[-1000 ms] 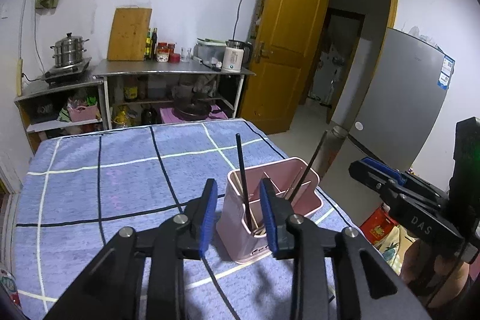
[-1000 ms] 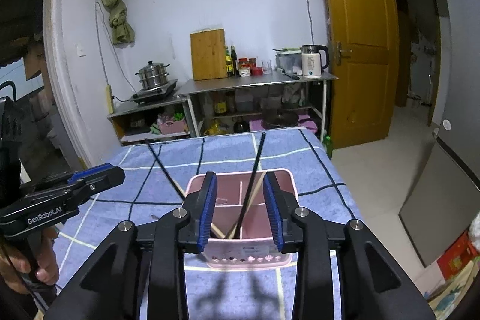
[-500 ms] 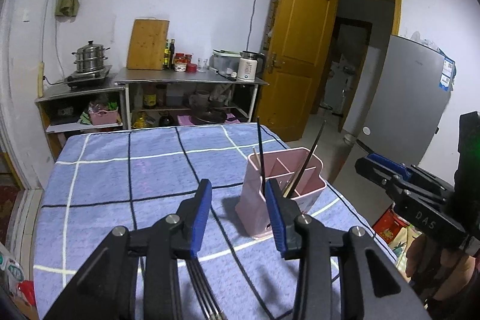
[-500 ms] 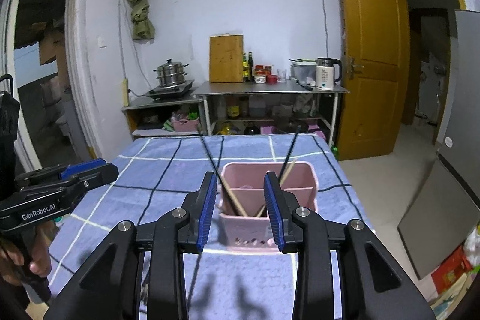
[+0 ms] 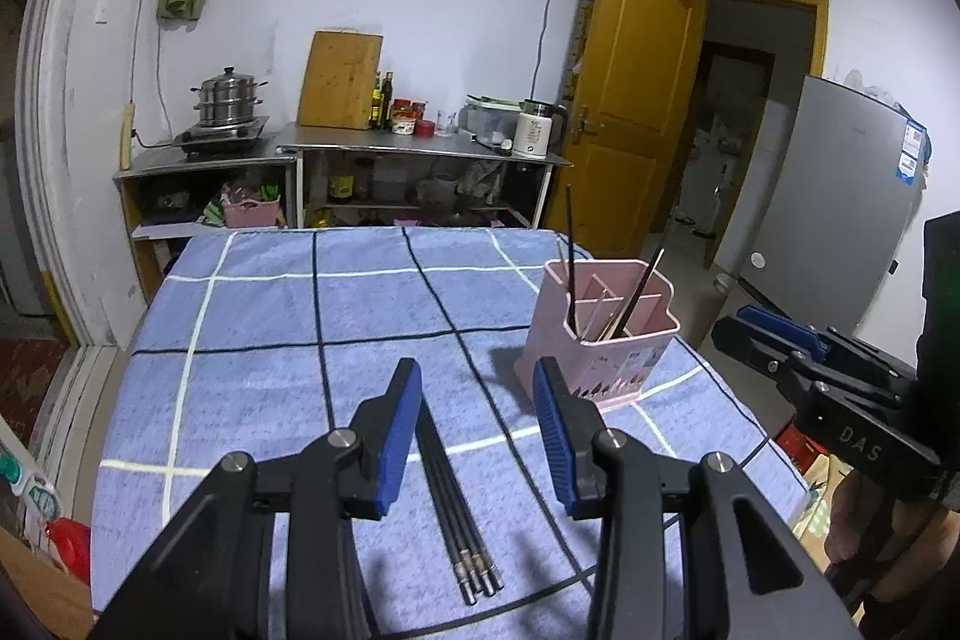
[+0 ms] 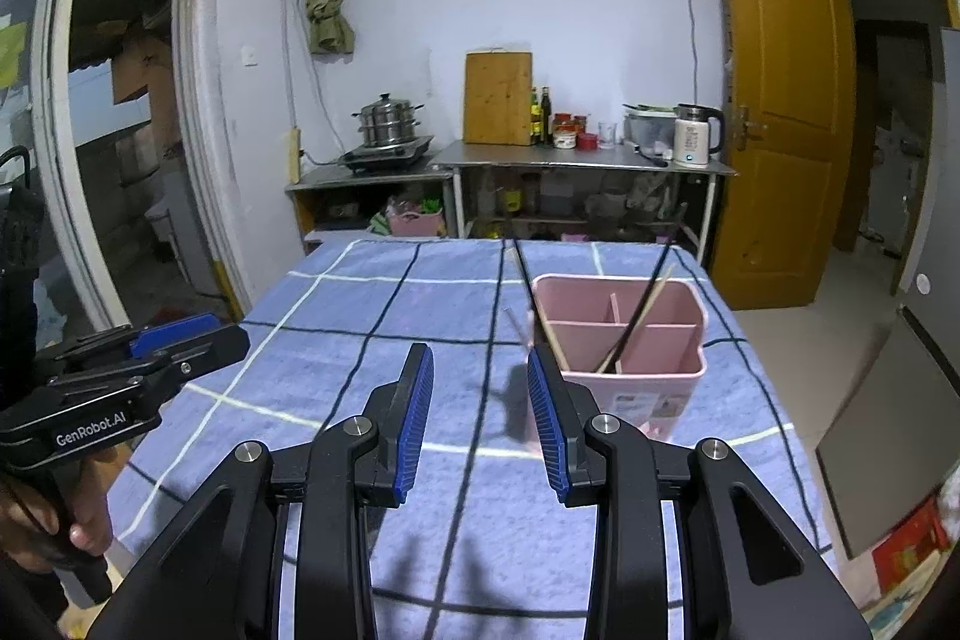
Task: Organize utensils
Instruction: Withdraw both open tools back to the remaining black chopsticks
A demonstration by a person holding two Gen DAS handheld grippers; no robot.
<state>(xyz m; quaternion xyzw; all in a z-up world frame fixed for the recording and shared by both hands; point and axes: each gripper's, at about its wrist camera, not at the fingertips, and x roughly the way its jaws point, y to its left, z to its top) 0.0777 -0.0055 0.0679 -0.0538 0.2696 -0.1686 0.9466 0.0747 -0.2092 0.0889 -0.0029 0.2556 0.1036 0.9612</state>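
A bundle of black chopsticks [image 5: 456, 508] lies flat on the blue checked cloth [image 5: 252, 316], directly under the left gripper [image 5: 477, 430] and just short of its fingertips, at about 6 o'clock from the midpoint between them in the left wrist view. Their long axis runs roughly 12 to 6, tilted a little toward 11, with the metal-capped ends nearest the camera, so it lies almost along the line the gripper points. The pink utensil holder [image 5: 600, 346] stands at about 1 o'clock from that gripper, already carrying a few chopsticks upright in its compartments. The left gripper's jaws stand apart with nothing between the pads, touching nothing. The right gripper [image 6: 480, 424], its jaws likewise parted and empty, has the holder at 1 o'clock; the loose chopsticks do not show in its view, so the left hand looks the nearer one for the pickup.
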